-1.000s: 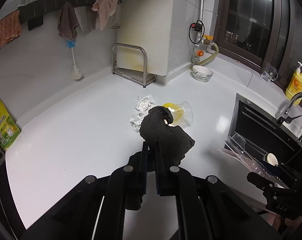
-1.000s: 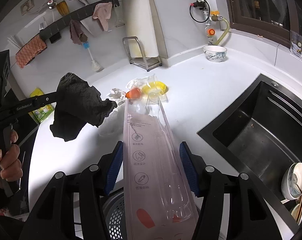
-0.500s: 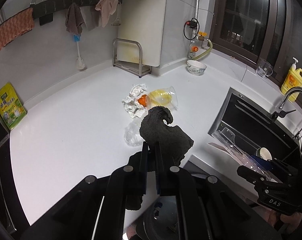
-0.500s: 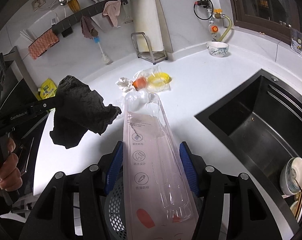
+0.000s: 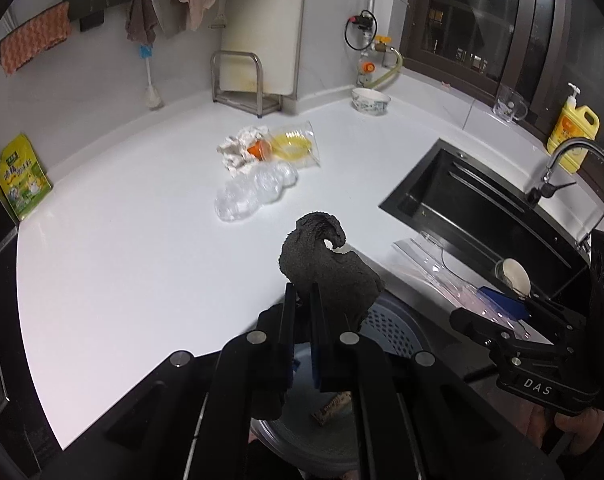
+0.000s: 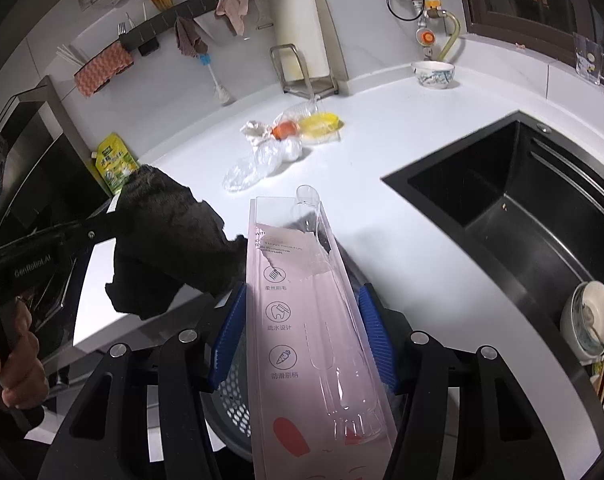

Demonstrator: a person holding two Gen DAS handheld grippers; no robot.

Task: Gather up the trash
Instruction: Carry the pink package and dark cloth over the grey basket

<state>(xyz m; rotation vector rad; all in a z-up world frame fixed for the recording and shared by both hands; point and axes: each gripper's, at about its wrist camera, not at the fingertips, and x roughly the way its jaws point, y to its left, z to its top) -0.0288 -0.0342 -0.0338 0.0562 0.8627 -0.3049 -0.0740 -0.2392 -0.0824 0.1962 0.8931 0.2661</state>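
My left gripper [image 5: 301,300] is shut on a dark grey rag [image 5: 328,268], held over a grey perforated bin [image 5: 394,330] below the counter edge. The rag [image 6: 162,240] also shows in the right wrist view. My right gripper [image 6: 302,312] is shut on a clear pink toothbrush package [image 6: 306,320], held above the same bin [image 6: 230,392]. On the white counter [image 5: 122,220] lie a crumpled clear plastic bag [image 5: 256,192], a white paper wad [image 5: 238,146], an orange piece [image 5: 260,148] and a clear cup with yellow inside [image 5: 294,144].
A black sink [image 5: 482,208] with a faucet [image 5: 562,160] is at right, with a dish [image 6: 590,316] in it. A bowl [image 5: 371,101], a rack with cutting board [image 5: 246,88], a yellow soap bottle [image 5: 574,132] and a green pouch [image 5: 22,178] stand along the walls.
Both grippers have pulled back from the counter with their loads. The bin has come into view beneath them, and the trash pile now lies farther away.
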